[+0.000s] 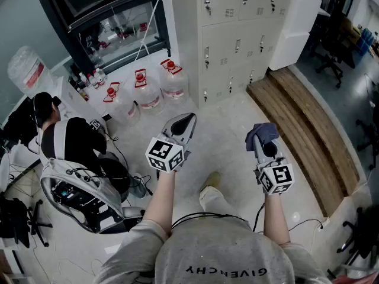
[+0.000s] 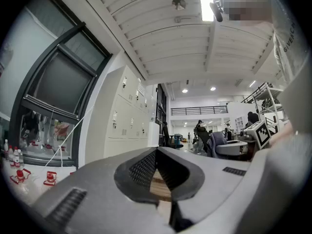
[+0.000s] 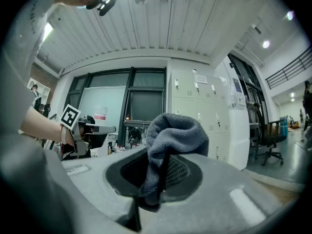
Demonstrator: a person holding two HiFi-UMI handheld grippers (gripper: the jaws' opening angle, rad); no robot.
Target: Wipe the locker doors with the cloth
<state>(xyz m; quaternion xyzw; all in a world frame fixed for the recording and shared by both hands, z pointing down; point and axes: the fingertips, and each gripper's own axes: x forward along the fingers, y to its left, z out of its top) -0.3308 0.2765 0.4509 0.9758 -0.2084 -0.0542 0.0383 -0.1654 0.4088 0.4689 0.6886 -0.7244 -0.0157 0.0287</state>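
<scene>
The cream locker doors (image 1: 237,31) stand at the top middle of the head view, several steps from both grippers; they also show in the left gripper view (image 2: 124,116) and the right gripper view (image 3: 204,113). My right gripper (image 1: 260,139) is shut on a grey-blue cloth (image 1: 260,132), which bunches up above the jaws (image 3: 173,135). My left gripper (image 1: 185,123) is shut with nothing in it, jaw tips meeting (image 2: 157,152). Both are held at waist height over the pale floor.
Three water jugs (image 1: 142,90) with red caps stand left of the lockers. A person sits at a chair (image 1: 77,188) at the left. A wooden platform (image 1: 311,129) runs along the right. A white box (image 1: 293,28) leans by the lockers.
</scene>
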